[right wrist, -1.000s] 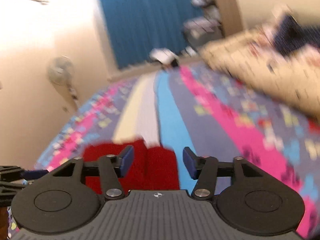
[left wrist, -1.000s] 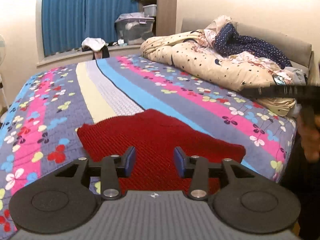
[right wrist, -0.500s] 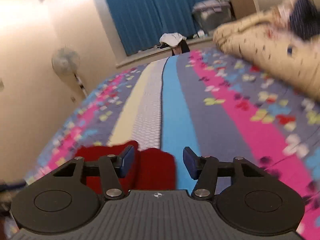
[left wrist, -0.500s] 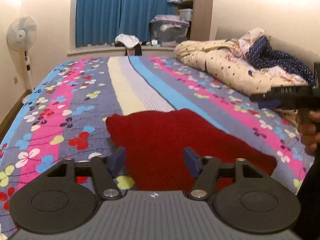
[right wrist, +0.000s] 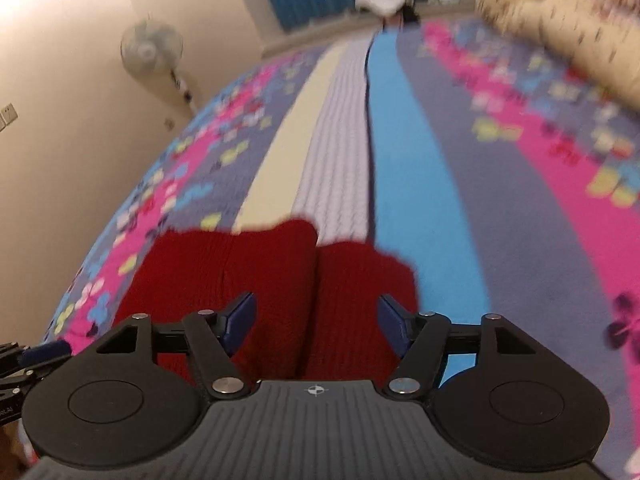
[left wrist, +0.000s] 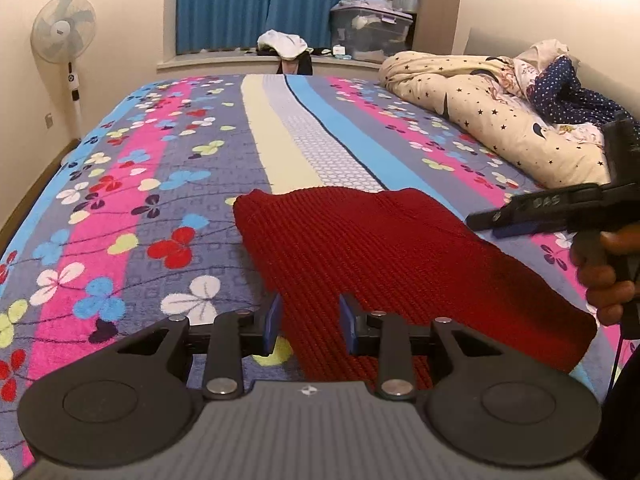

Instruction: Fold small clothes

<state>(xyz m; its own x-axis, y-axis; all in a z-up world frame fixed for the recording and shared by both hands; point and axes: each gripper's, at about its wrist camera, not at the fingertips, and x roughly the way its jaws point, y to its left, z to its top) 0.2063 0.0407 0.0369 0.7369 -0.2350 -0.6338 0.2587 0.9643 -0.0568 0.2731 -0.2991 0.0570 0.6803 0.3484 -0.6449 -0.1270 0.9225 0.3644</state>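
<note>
A dark red knitted garment lies flat on the striped, flowered bedspread near its front edge. My left gripper hovers low over the garment's near left edge. Its jaws are closing, with red cloth showing in the gap, and the pads do not press on it. In the right wrist view the garment shows a crease down its middle. My right gripper hangs above it, jaws opening wide, and grips nothing. The right gripper also shows in the left wrist view, held by a hand at the garment's right side.
A rolled star-print quilt and a dotted navy cloth fill the bed's far right. A standing fan is by the left wall. On the sill under the blue curtain lie a white cloth and a storage box.
My left gripper sank toward the garment's near left edge and its jaws narrowed. My right gripper came closer to the garment and its jaws widened.
</note>
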